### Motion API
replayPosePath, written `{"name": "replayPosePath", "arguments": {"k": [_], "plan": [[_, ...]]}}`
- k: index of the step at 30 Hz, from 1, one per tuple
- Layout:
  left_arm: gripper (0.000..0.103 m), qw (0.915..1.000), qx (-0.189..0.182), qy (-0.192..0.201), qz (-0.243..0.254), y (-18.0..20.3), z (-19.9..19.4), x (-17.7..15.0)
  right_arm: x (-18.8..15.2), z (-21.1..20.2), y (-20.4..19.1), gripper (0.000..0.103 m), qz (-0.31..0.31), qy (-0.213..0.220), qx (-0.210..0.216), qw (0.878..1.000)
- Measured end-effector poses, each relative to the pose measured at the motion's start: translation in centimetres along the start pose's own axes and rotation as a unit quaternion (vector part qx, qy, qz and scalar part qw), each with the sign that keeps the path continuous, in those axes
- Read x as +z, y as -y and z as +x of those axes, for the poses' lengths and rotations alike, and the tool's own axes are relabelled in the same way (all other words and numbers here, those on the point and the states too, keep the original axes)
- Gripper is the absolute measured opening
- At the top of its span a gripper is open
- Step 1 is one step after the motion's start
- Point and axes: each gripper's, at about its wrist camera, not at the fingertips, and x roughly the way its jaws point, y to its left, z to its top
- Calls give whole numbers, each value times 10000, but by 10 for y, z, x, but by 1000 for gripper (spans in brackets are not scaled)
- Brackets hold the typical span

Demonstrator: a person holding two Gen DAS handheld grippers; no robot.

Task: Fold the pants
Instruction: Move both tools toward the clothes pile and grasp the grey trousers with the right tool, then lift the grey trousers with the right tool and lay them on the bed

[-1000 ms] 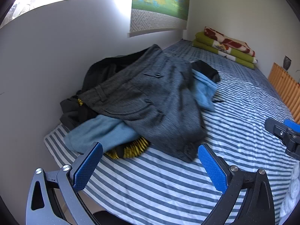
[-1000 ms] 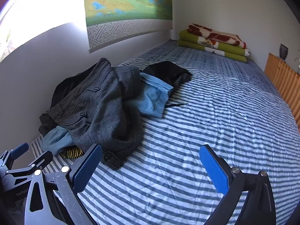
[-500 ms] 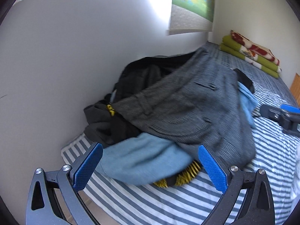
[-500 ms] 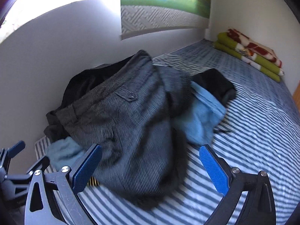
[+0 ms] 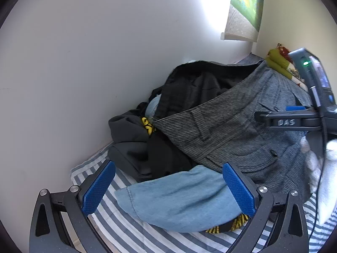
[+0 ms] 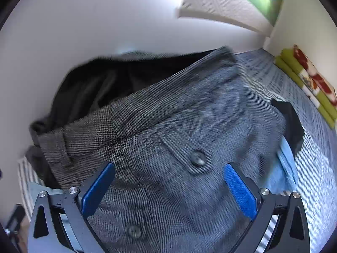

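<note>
1. The pants point(image 5: 238, 130) lie on top of a heap of clothes against the wall point(image 5: 105, 52), on the striped bed point(image 5: 118, 225). They are grey, crumpled, waistband toward the wall, pocket buttons up.
2. At the left of the heap sit a black garment point(image 5: 147, 154) and a blue garment point(image 5: 181, 200), both partly under the pants. A yellow-and-black piece point(image 5: 236, 225) pokes out below the blue one.
3. The left gripper point(image 5: 166, 189) hovers with its jaws wide, holding nothing, over the blue garment's near edge. That is the wrong cloth. My advice: swing it right and up to the waistband's left end before closing.
4. The right gripper point(image 6: 168, 191) also has its jaws wide and holds nothing. It hangs close over the pants, a pocket button point(image 6: 198, 158) between its fingers.
5. It should aim for the waistband's right end, not mid-panel, so both grips share 1 edge.
6. Pinch only the grey layer. A deep bite likely catches the clothes below and drags the heap along.
7. Lift both ends together, level, and carry the pants right to the bare stripes, where they can be spread flat.
8. The folded blanket point(image 6: 307, 80) at the far right is well apart and needs no care.
</note>
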Motion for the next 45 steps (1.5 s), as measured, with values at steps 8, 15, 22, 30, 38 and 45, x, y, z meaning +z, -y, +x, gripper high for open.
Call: {"name": "replayPosePath", "arguments": {"k": [8, 15, 22, 30, 38, 45], "plan": [[103, 9999, 111, -23, -43, -7, 5, -1, 0, 31, -1, 67, -86, -375, 27, 9993], [103, 9999, 142, 81, -14, -3, -9, 1, -3, 15, 16, 11, 178, -434, 411, 9981], [103, 9998, 156, 138, 80, -3, -28, -2, -21, -37, 21, 7, 430, 50, 548, 9976], [103, 9987, -102, 336, 374, 26, -69, -6, -93, -150, 87, 6, 1241, 743, 493, 9883], [103, 9938, -415, 455, 925, 86, -114, -20, -189, -240, 158, 6, 2039, 1056, 280, 9729], [103, 9838, -797, 462, 1539, 156, -142, -48, -294, -288, 207, 6, 2617, 762, -101, 9621]]}}
